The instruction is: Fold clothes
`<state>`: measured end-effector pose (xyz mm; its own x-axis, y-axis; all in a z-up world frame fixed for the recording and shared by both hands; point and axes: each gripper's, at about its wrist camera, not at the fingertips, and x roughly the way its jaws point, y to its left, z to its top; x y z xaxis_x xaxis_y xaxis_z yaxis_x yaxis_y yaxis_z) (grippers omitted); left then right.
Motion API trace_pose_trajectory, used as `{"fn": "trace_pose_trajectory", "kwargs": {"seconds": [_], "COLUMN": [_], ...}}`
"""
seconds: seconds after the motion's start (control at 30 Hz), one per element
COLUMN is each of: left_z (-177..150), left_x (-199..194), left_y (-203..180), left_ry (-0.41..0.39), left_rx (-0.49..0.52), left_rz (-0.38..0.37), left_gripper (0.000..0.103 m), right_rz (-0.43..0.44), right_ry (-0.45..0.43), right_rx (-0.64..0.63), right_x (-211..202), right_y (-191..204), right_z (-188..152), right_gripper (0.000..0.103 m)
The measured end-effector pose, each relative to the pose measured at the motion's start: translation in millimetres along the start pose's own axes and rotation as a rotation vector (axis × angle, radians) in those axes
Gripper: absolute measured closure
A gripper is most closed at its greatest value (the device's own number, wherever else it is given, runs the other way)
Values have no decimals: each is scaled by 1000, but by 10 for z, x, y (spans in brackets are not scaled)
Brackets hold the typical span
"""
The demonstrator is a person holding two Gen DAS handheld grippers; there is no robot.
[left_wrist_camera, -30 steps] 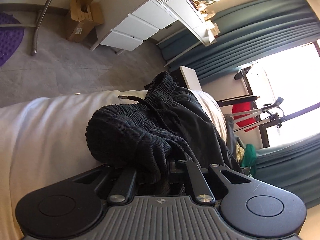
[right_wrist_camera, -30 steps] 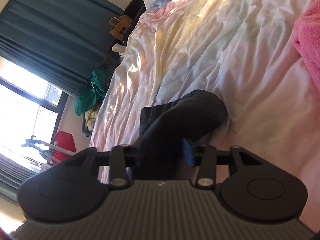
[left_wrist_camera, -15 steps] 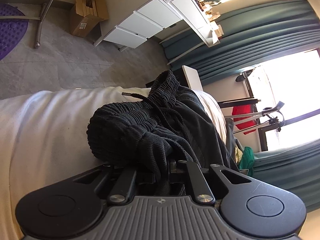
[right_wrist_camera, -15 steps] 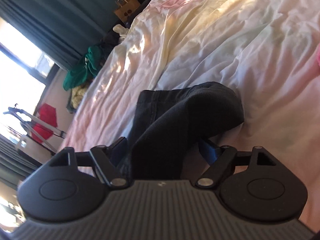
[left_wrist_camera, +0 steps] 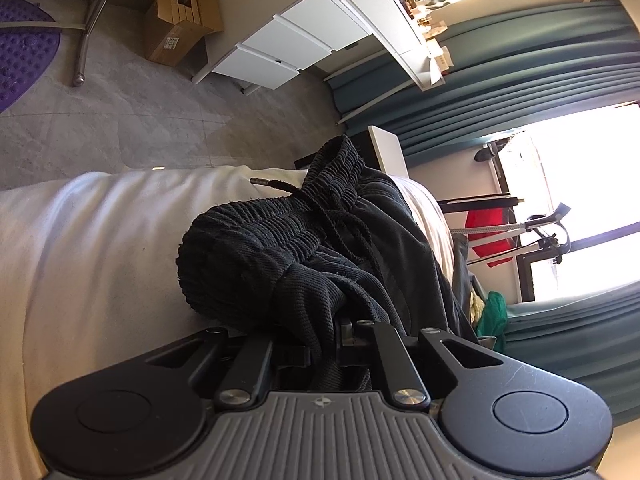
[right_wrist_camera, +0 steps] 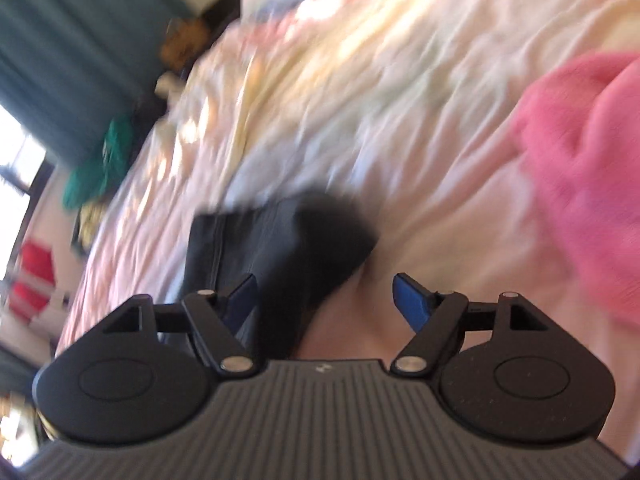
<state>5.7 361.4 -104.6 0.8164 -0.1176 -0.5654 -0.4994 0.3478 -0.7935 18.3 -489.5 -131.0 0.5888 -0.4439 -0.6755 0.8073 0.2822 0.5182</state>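
Your left gripper [left_wrist_camera: 324, 350] is clamped on a bunch of the black drawstring shorts [left_wrist_camera: 304, 256], its jaws nearly together with dark knit fabric pinched between them. From that pinch the ribbed elastic waistband [left_wrist_camera: 336, 168] rises and curls over, and the drawstring [left_wrist_camera: 280, 186] trails across it with its metal tip lying on the white bedsheet [left_wrist_camera: 100, 232]. The shorts lie on the bed near its edge, and beyond that edge you can see the grey tiled floor [left_wrist_camera: 120, 120], a cardboard box [left_wrist_camera: 180, 20], a white drawer unit [left_wrist_camera: 288, 52] and teal curtains [left_wrist_camera: 500, 80] beside a bright window. Your right gripper [right_wrist_camera: 324, 300] stands wide open; its jaws have just been opening, and its blue pads [right_wrist_camera: 410, 300] press on nothing. The dark leg end of the shorts [right_wrist_camera: 288, 248] lies on the sheet between the jaws, close by the left-hand pad and well clear of the right-hand one. This view is blurred, so you cannot tell whether the left-hand pad touches the cloth. A pink fleecy garment [right_wrist_camera: 580, 168] lies on the rumpled pale sheet [right_wrist_camera: 360, 100] to the right of the shorts, apart from them.
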Motion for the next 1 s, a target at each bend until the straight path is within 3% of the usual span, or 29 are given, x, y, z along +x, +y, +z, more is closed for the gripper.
{"fn": "trace_pose_trajectory", "kwargs": {"seconds": [0.1, 0.13, 0.2, 0.27, 0.33, 0.57, 0.73, 0.8, 0.87, 1.0], "left_z": [-1, -2, -4, -6, -8, -3, 5, 5, -7, -26], "left_x": [2, 4, 9, 14, 18, 55, 146, 183, 187, 174], "left_y": [7, 8, 12, 15, 18, 57, 86, 85, 73, 83], "left_ry": [2, 2, 2, 1, 1, 9, 18, 22, 20, 23], "left_rx": [-6, -7, -11, -14, -17, -41, -60, -64, -60, -66], "left_rz": [0, 0, 1, 2, 2, -6, -4, 1, 4, -2], "left_gripper": [92, 92, 92, 92, 92, 92, 91, 91, 91, 91], "right_rz": [-8, 23, 103, 170, 175, 85, 22, 19, 26, 94], "right_ry": [-193, -214, -189, -99, -9, 87, 55, 59, 70, 113], "right_rx": [-27, -65, -172, -272, -357, -531, -696, -686, -632, -473], "right_x": [-226, -234, -161, 46, 319, 988, 1118, 1133, 1120, 1077], "right_y": [89, 171, 418, 732, 1031, 1542, 1621, 1595, 1530, 1367], "right_z": [100, 113, 72, -40, -183, -611, -801, -776, -708, -511], "right_gripper": [23, 23, 22, 23, 23, 23, 24, 45, 87, 98]}}
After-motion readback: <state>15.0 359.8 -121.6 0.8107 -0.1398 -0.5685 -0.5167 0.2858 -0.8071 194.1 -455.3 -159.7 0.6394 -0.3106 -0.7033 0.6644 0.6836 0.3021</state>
